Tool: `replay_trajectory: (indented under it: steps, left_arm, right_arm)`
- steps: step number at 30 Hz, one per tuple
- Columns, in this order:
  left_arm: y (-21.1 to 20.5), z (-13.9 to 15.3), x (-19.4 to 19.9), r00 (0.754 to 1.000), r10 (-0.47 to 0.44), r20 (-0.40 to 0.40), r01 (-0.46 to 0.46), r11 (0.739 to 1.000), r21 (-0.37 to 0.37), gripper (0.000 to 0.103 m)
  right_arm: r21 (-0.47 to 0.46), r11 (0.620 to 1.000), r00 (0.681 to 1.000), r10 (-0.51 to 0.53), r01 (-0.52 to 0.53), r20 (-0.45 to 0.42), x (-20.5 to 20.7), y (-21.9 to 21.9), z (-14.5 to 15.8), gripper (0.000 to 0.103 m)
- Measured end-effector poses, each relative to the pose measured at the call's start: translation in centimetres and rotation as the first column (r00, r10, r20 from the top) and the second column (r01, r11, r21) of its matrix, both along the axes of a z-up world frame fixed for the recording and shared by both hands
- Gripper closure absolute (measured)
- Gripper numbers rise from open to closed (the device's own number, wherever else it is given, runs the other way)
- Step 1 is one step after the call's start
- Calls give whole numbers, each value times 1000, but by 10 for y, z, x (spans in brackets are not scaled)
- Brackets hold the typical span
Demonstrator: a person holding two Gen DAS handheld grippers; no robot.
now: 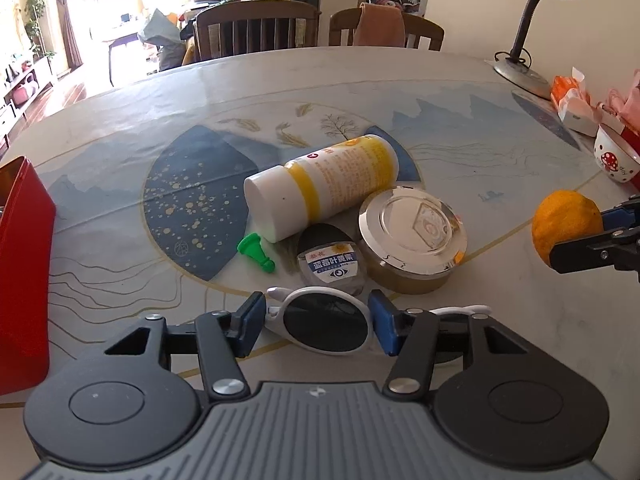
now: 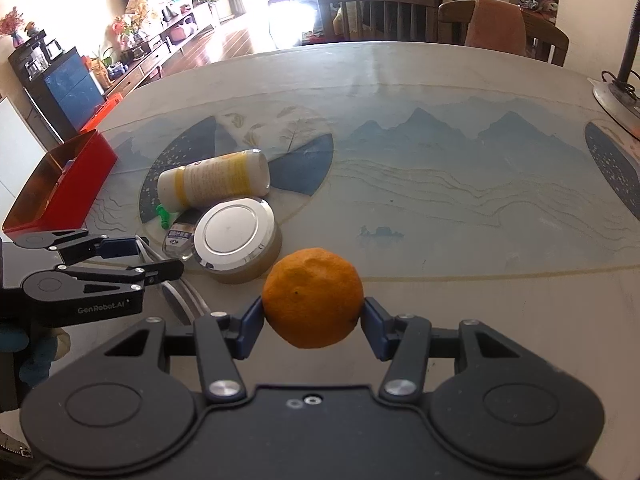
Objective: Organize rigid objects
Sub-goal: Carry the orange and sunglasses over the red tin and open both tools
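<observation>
Two grippers: the right gripper [image 2: 313,322] clamps an orange [image 2: 313,298]; left gripper [image 1: 316,326] fingers straddle white sunglasses [image 1: 326,320] lying crosswise, grip unclear.

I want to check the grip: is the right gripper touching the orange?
Touching. In the right wrist view, both blue pads of the right gripper press the sides of the orange, with no gap visible.

Both grippers: black linkage arms, silver screws, round black hubs, blue fingers [image 1: 384,322]. The left gripper [image 2: 132,254] reads "GenRobot.AI" in white.
</observation>
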State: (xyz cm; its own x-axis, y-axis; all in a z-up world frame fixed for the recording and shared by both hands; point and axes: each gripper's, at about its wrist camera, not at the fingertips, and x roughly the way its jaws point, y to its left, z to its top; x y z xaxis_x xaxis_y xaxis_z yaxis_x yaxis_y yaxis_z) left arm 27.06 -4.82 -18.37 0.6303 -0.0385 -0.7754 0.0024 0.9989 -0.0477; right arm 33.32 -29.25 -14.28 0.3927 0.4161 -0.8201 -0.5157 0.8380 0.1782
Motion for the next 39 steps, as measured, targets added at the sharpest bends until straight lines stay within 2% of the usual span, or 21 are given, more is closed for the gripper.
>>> replay_trajectory:
  steps: [5, 9, 18, 30, 39]
  left_arm:
    - [2, 9, -3, 1000, -9, -6, 9, 1000, -23, 48]
    - [4, 18, -7, 1000, -3, -12, 3, 1000, -12, 48]
    - [42, 61, -29, 998, 56, 30, -55, 998, -38, 48]
    - [135, 107, -69, 971, 215, 101, -214, 977, -24, 48]
    - [206, 118, -90, 943, 302, 138, -307, 952, 18, 48]
  right_arm:
    - [13, 1000, 1000, -12, 12, 11, -9, 4, 6, 51]
    - [32, 999, 999, -18, 17, 28, -15, 10, 14, 51]
    - [84, 996, 997, 22, -28, 69, -32, 39, 42, 51]
    - [116, 977, 976, 162, -180, 148, -47, 125, 78, 51]
    - [107, 947, 941, 281, -304, 189, -61, 211, 88, 51]
